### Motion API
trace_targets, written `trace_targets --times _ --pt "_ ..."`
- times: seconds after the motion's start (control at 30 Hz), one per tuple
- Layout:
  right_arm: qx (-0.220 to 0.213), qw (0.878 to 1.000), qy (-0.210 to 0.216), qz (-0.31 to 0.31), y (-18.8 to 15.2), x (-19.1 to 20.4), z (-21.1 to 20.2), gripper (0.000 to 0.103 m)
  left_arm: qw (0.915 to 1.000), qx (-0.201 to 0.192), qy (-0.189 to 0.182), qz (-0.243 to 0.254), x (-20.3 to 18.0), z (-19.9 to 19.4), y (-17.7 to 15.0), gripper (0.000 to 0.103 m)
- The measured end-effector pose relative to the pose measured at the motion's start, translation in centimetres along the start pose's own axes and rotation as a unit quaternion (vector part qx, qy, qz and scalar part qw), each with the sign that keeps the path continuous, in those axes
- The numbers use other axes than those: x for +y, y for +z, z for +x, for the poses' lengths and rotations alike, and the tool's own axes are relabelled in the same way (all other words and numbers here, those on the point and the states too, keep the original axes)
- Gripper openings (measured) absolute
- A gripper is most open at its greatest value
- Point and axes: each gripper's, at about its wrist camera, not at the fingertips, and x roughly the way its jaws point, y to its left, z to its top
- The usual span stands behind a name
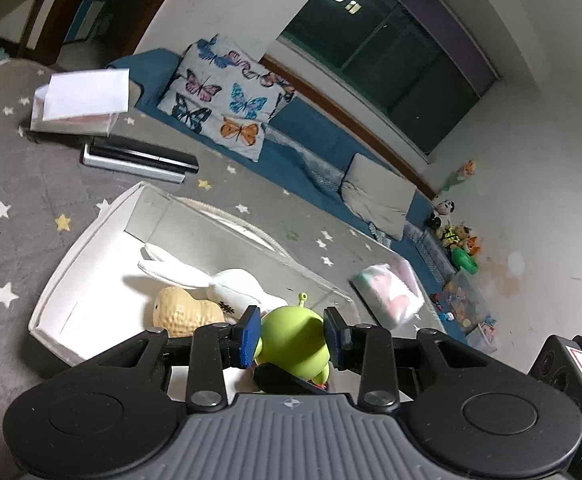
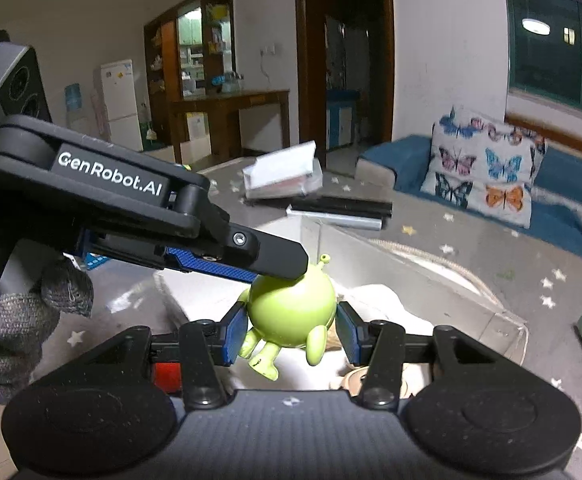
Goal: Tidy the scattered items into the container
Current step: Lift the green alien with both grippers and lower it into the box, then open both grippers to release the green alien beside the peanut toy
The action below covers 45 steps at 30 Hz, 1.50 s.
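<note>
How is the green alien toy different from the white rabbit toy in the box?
The green alien toy is smooth, hard-looking and round; the white rabbit toy looks soft, with long ears. The alien is held up between gripper fingers; the rabbit lies inside the white box, beside a tan toy. Both are small toys.

A home living room at night. A grey star-patterned carpet (image 1: 23, 184) covers the floor, with a blue floor cushion (image 2: 571, 196) and a butterfly pillow (image 1: 227, 100) along the wall under a dark window (image 1: 395, 48), and toys (image 1: 459, 240) heaped in the corner. Beyond stand a white fridge (image 2: 118, 100), a wooden table (image 2: 231, 116) and shelves (image 2: 195, 52).
</note>
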Motion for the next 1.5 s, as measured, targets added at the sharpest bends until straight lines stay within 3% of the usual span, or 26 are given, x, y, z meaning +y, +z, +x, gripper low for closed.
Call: trace_targets --times 0.33,0.73,1.5 --pt "0.066 0.998 0.018 0.006 -0.8 -2.1 4.1 0.048 0.9982 0.043 0.009 -0.039 2.9 3.5 -0.2 0.037" --pt "0.117 0.993 0.023 -0.023 -0.9 -2.1 6.4 0.048 0.9967 0.067 0.03 -0.035 3.6 5.1 -0.4 0.037" --pt "0.111 0.993 0.021 -0.022 -1.1 -2.0 5.8 0.049 0.9966 0.065 0.028 -0.044 4.1 4.5 0.0 0.037"
